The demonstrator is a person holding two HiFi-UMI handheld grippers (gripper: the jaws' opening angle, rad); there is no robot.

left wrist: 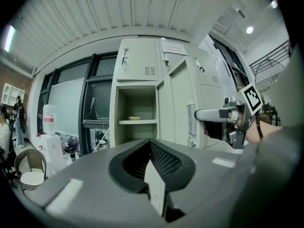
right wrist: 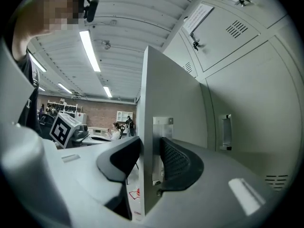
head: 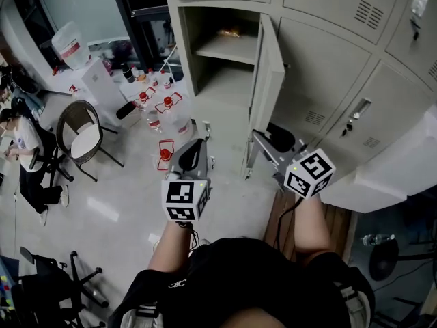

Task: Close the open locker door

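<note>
One grip set, no swing yet: right gripper (right wrist: 148, 156) clamped on free edge of locker door (head: 270, 94), standing wide of its compartment; left gripper (left wrist: 152, 165) shut, empty; next, probably swing edge round to frame.

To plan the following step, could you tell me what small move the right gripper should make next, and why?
Probably swing the locker door shut: the right gripper's jaws seem closed on the door's free edge, and the compartment stands open.
</note>
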